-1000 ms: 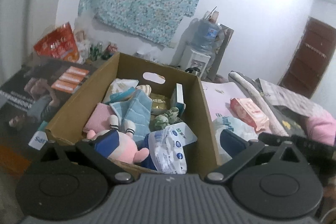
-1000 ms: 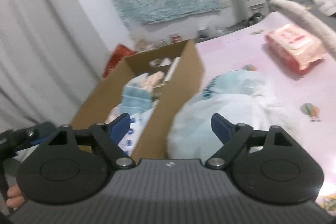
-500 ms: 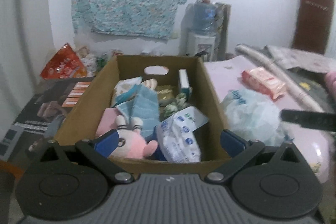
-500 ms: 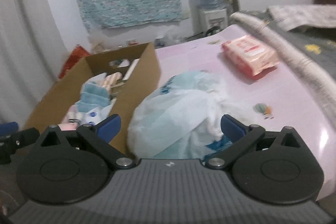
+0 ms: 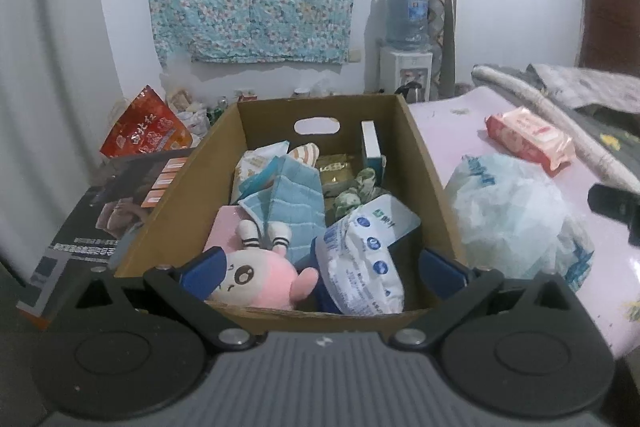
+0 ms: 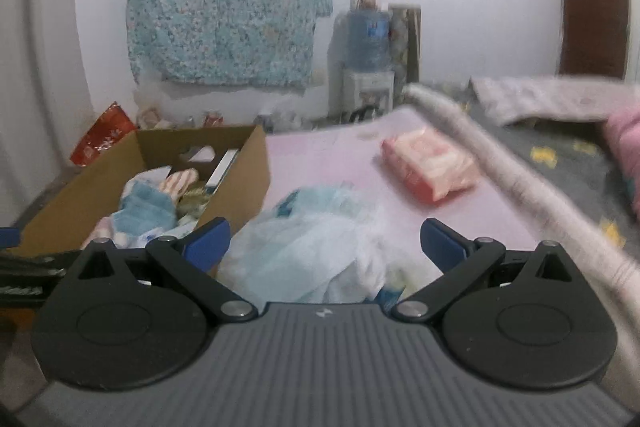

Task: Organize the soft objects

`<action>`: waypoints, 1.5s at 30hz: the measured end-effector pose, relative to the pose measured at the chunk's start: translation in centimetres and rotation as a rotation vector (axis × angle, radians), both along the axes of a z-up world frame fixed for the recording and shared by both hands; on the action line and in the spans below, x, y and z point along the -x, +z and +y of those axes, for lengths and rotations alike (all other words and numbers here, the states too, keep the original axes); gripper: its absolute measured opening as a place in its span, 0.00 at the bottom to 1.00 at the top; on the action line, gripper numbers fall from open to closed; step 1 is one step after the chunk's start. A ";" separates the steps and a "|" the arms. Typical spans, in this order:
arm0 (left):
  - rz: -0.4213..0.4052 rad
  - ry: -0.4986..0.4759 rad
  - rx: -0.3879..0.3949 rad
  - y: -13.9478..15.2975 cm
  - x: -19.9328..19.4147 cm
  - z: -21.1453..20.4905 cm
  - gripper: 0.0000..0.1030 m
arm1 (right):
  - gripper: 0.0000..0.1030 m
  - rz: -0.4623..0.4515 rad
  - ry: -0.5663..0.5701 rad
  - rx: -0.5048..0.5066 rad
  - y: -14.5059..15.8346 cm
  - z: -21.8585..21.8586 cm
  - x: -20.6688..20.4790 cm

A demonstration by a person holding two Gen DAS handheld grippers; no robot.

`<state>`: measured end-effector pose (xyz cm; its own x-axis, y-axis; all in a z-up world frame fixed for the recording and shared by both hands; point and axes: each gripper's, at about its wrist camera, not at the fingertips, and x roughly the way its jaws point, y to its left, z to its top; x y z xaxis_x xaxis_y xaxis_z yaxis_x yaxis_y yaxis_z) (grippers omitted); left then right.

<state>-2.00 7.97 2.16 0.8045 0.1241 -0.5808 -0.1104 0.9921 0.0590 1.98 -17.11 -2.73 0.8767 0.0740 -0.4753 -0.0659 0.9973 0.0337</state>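
1. My right gripper [image 6: 324,241], jaws wide and empty, faces the crumpled plastic bag [image 6: 312,251] dead ahead on the pink mat [image 6: 320,163], beside the cardboard box [image 6: 244,179].
2. My left gripper [image 5: 320,265], wide and empty, hangs over the box's near edge; right is nearer.

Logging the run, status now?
Both grippers open, empty: left over the box, right over the plastic bag. Pink pack loose on the mat. Nothing in the way.

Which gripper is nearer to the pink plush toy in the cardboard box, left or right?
Left. The left gripper hangs open just over the pink plush toy at the cardboard box's near end. The right gripper is open beside the box, over the white plastic bag.
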 end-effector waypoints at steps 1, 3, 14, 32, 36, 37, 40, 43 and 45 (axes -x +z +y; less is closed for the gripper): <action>0.005 0.003 -0.005 -0.1 -0.1 0.0 1.00 | 0.99 0.012 -0.010 -0.006 -0.3 0.0 0.0; 0.011 0.001 0.000 -0.1 0.0 0.0 1.00 | 0.99 0.029 -0.018 -0.014 -0.8 0.0 0.2; 0.079 0.011 0.059 0.8 0.6 1.0 1.00 | 0.99 0.138 0.041 -0.101 -1.6 0.3 0.1; 0.149 0.035 0.013 0.6 0.8 0.4 1.00 | 0.99 0.242 0.096 -0.054 -2.4 2.6 -0.5; 0.159 0.038 0.020 0.6 0.8 0.3 1.00 | 0.99 0.253 0.094 -0.046 -2.6 2.7 -0.5; 0.161 0.039 0.022 0.6 0.8 0.3 1.00 | 0.99 0.254 0.093 -0.044 -2.7 2.7 -0.5; 0.167 0.043 0.027 0.6 0.8 0.3 1.00 | 0.99 0.255 0.089 -0.035 -2.7 2.8 -0.6; 0.171 0.045 0.034 0.5 0.5 0.2 1.00 | 0.99 0.255 0.092 -0.028 -2.8 3.0 -0.7; 0.178 0.048 0.041 0.4 0.5 0.3 1.00 | 0.99 0.257 0.094 -0.025 -2.8 3.0 -0.7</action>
<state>-2.49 8.24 2.55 0.6823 0.1326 -0.7190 -0.1486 0.9880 0.0411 2.68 -14.09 -5.52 0.7166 0.1637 -0.6780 -0.1442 0.9858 0.0856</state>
